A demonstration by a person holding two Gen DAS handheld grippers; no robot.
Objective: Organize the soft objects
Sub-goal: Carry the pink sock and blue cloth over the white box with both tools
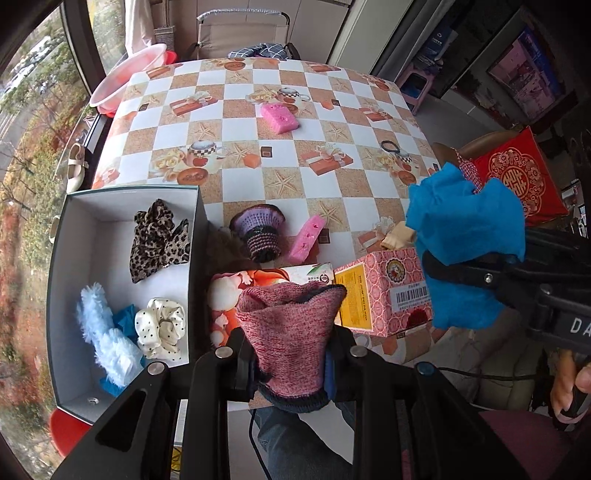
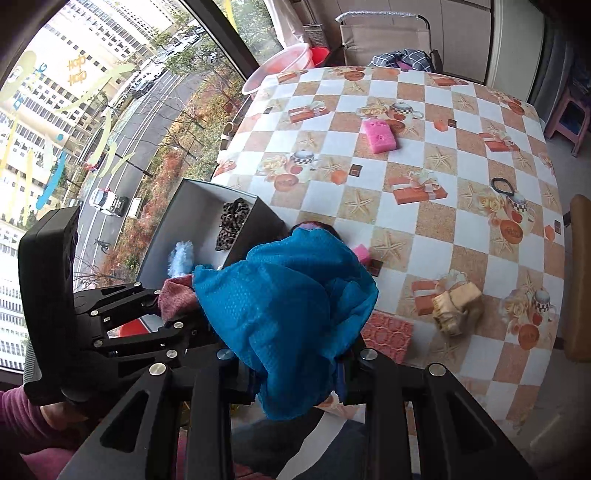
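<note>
My left gripper (image 1: 290, 354) is shut on a pink knit sock (image 1: 291, 332), held above the table's near edge, just right of the open grey box (image 1: 74, 295). The box holds a leopard scrunchie (image 1: 159, 240), a dotted white scrunchie (image 1: 162, 328) and fluffy light-blue pieces (image 1: 107, 339). My right gripper (image 2: 295, 373) is shut on a blue mesh cloth (image 2: 288, 306), which also shows at the right of the left wrist view (image 1: 465, 243). On the table lie a purple knit cup (image 1: 258, 236), two pink sponges (image 1: 279, 116) (image 1: 308, 238), a beige cloth (image 2: 458, 306) and a black hair tie (image 2: 502, 184).
A pink carton (image 1: 384, 291) and a printed box (image 1: 266, 280) lie near the front edge. A pink basin (image 1: 125, 74) sits beyond the far left corner, a folding chair (image 1: 240, 33) behind the table. A window runs along the left.
</note>
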